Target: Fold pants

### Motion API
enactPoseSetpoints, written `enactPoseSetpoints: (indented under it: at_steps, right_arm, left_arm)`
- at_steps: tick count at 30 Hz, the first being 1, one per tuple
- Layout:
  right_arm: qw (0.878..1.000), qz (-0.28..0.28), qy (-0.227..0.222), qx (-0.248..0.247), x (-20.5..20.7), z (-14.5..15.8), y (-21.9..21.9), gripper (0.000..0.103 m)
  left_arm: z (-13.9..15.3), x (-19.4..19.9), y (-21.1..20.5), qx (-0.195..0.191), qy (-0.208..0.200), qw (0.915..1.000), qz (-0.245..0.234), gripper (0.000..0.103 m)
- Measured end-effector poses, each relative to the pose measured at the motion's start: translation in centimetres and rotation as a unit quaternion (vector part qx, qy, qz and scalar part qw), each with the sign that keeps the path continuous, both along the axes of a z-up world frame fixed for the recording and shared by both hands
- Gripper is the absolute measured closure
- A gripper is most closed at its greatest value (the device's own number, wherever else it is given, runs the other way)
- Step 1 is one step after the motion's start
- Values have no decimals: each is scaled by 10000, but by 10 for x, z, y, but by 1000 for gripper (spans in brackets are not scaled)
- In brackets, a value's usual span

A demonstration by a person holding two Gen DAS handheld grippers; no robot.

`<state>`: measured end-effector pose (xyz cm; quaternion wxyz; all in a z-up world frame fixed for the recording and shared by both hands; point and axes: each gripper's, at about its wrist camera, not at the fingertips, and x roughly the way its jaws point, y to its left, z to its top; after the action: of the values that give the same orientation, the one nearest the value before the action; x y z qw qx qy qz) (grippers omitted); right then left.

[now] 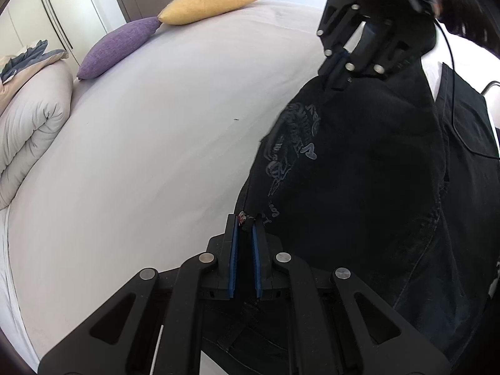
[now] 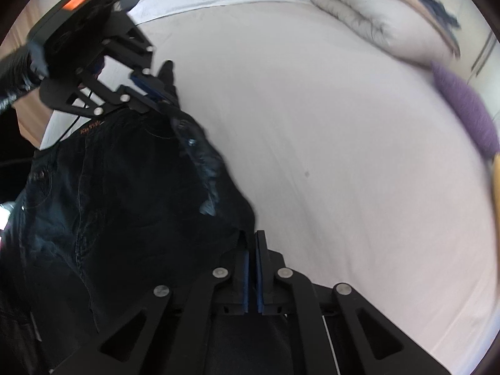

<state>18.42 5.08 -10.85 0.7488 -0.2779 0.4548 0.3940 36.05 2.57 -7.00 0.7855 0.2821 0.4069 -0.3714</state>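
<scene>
The pants (image 1: 359, 168) are dark denim with pale printed lettering, held up above a white bed (image 1: 150, 131). My left gripper (image 1: 245, 218) is shut on one top edge of the pants. My right gripper (image 1: 336, 75) shows at the upper right of the left wrist view, shut on the other top edge. In the right wrist view the pants (image 2: 109, 193) hang at left, my right gripper (image 2: 251, 234) is shut on the cloth, and my left gripper (image 2: 156, 93) is shut on the far edge.
A purple pillow (image 1: 118, 47) and a yellow pillow (image 1: 209, 3) lie at the bed's far side. A folded grey duvet (image 1: 31, 125) lies at the left edge. Wardrobe doors (image 1: 62, 9) stand behind. The white sheet (image 2: 328, 156) stretches out beside the pants.
</scene>
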Motion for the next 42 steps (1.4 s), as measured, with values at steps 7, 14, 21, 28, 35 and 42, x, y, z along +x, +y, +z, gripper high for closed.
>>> enactPoseSetpoints:
  at_steps: [7, 14, 21, 28, 35, 42]
  right_arm:
    - [9907, 600, -1079, -576, -69, 9, 50, 100]
    - [9171, 1478, -2981, -2197, -176, -15, 67, 100]
    - [8060, 2790, -3920, -3447, -294, -62, 59, 100]
    - [7781, 3320, -3993, -3534, -363, -67, 59, 100]
    - [7795, 3458, -3865, -3514, -394, -74, 58, 100]
    - [7812, 3520, -3759, -3530, -392, -75, 69, 100]
  left_arm:
    - [18, -34, 8, -88, -97, 9999, 62, 96]
    - [39, -103, 21, 52, -325, 9995, 16, 96]
    - [31, -202, 13, 320, -358, 9981, -379, 96]
    - [7, -277, 1, 675, -70, 9965, -494, 96]
    - [-5, -325, -10, 816, 82, 9955, -484, 96]
    - [-19, -346, -2, 970, 175, 9934, -582, 96]
